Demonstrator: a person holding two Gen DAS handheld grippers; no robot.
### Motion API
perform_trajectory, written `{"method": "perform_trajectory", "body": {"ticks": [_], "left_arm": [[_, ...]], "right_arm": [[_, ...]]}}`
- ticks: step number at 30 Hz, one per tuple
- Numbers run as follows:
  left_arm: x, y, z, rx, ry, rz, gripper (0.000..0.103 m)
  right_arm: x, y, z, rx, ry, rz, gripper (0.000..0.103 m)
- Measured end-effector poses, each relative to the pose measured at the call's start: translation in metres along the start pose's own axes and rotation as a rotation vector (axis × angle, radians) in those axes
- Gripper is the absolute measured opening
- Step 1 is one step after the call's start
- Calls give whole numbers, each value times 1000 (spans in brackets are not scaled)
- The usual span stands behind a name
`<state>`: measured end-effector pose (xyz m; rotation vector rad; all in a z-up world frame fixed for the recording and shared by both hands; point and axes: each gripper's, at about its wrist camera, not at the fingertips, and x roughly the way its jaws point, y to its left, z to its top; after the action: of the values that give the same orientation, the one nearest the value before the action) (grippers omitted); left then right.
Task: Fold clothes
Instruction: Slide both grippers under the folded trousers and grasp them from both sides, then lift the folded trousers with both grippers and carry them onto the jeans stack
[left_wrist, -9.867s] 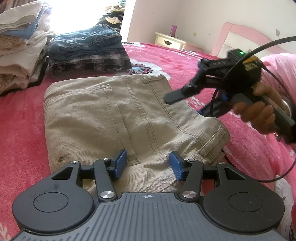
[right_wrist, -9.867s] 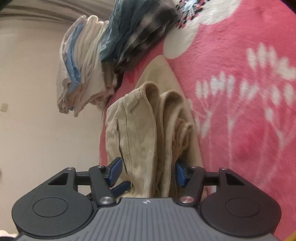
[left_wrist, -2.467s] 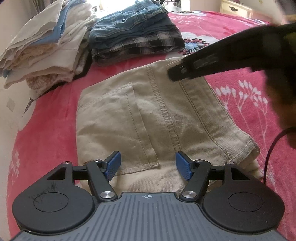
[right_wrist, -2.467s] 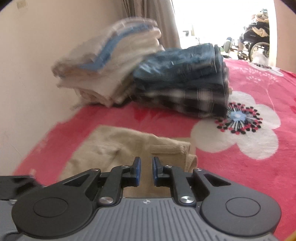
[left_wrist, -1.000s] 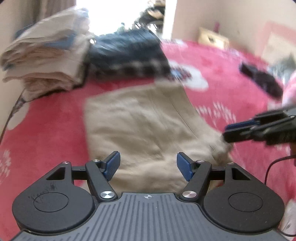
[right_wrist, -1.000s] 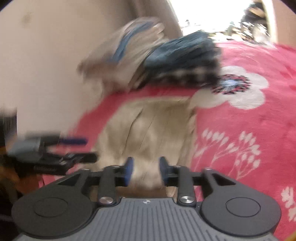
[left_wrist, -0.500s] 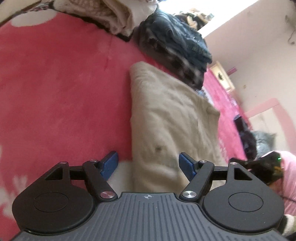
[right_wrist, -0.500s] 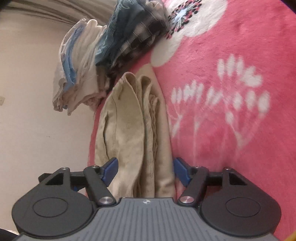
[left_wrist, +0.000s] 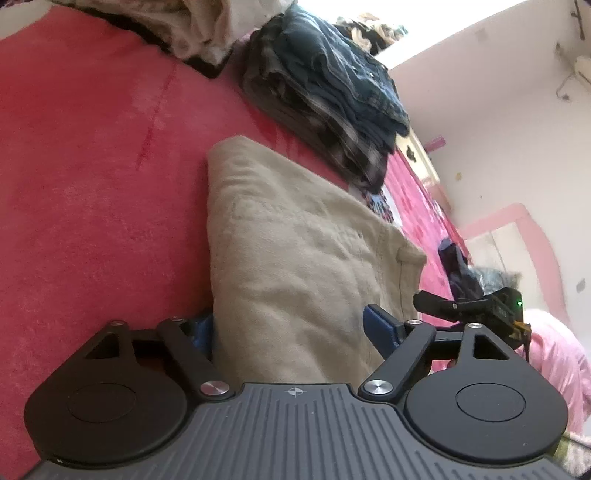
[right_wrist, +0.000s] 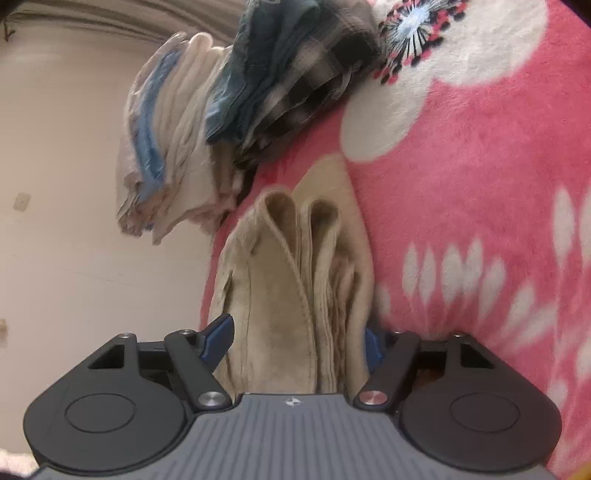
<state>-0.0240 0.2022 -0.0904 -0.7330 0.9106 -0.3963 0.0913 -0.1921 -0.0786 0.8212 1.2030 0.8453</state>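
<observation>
Folded khaki trousers lie on the pink bed. My left gripper is rolled on its side at their near edge. Its jaws are opening, one blue pad lies over the top layer, and the other is half hidden low beside the cloth. In the right wrist view the trousers' layered edge fills the gap of my right gripper, which is open. Its pads stand alongside the stack without visibly squeezing it. The right gripper also shows at the trousers' far side.
A stack of dark jeans and plaid clothes sits just beyond the trousers. A pile of pale folded clothes stands next to it by the wall. The flowered pink blanket spreads to the right. A dark garment lies farther along the bed.
Both grippers rolled onto their sides and sank to the bed, ending with the folded trousers between their jaws. The right jaws widened from narrow to stack width.
</observation>
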Motion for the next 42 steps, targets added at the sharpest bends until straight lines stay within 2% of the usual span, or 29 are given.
{"method": "perform_trajectory", "body": {"ticks": [4,7,10,14,18,30,36,42], "left_arm": [[-13,-4,-11,32,73,-14,77],[-9,-5,-13,40,77,-2,77],[3,-11,-10,32,48,11,79],[8,-28,-13,95,38,64,78],[3,-44,-16,151,35,114,74],[-6,-81,-20,241,10,190,67],[-3,-90,-22,286,8,207,63],[5,-100,-36,363,17,277,57]], "right_arm": [[-10,-6,-14,19,34,78,72],[4,-8,-5,41,48,75,66],[16,1,-1,-7,58,21,59],[13,11,-9,-42,26,-56,39],[11,29,-18,-104,-19,-131,33],[-7,76,-36,-246,-119,-228,32],[-9,77,-41,-271,-121,-264,32],[-4,80,-51,-311,-124,-319,32]]}}
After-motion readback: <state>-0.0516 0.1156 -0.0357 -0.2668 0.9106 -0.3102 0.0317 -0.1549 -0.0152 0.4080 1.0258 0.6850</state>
